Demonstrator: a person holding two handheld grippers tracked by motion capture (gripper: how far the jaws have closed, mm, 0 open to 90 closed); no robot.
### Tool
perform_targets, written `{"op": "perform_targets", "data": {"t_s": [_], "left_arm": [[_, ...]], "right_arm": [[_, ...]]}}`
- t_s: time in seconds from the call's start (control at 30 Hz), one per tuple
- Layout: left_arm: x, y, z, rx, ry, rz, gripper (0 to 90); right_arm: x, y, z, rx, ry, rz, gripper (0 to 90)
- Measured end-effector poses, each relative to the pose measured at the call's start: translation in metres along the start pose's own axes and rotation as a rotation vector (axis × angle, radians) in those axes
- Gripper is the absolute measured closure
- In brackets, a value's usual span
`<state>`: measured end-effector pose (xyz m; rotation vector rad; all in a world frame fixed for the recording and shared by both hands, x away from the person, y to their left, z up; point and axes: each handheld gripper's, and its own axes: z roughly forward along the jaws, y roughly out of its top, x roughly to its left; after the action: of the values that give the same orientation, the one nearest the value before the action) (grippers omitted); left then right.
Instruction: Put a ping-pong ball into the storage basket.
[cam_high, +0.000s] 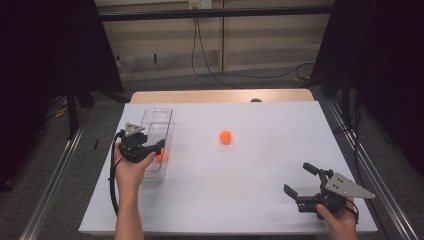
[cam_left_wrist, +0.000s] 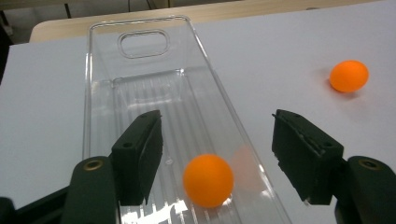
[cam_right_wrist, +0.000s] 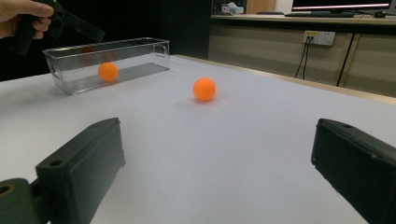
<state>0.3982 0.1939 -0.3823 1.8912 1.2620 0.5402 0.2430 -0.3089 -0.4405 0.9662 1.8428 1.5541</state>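
Fingers (cam_left_wrist: 140, 154) apart, two orange balls (cam_left_wrist: 208, 179), one clear bin (cam_left_wrist: 140, 44)

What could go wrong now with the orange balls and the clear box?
The ball in the clear box lies between the open jaws of the left gripper, which may knock it or the thin box wall when lifting away. The other ball lies loose on the white table and may roll when approached.

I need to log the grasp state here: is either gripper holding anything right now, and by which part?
Nothing is held. The left gripper hangs open over the clear bin, pads clear of the orange ball inside it. The right gripper is open over bare table.
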Motion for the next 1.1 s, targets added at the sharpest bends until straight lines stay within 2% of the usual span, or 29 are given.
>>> {"op": "perform_targets", "data": {"t_s": [0.13, 0.3, 0.47, 1.1], "left_arm": [[-0.004, 0.002, 0.000, 0.005, -0.007, 0.010, 31.8], [-0.013, 0.006, 0.002, -0.009, -0.044, 0.010, 28.5], [-0.020, 0.009, 0.002, -0.006, -0.061, 0.029, 26.3], [-0.043, 0.015, 0.010, -0.010, -0.156, 0.044, 17.9]], "right_arm": [[0.000, 0.000, 0.000, -0.002, 0.000, -0.001, 2.1], [0.000, 0.000, 0.000, -0.001, 0.000, -0.002, 2.1], [0.000, 0.000, 0.000, -0.002, 0.000, -0.003, 2.1], [0.000, 0.000, 0.000, -0.001, 0.001, -0.005, 2.1]]}}
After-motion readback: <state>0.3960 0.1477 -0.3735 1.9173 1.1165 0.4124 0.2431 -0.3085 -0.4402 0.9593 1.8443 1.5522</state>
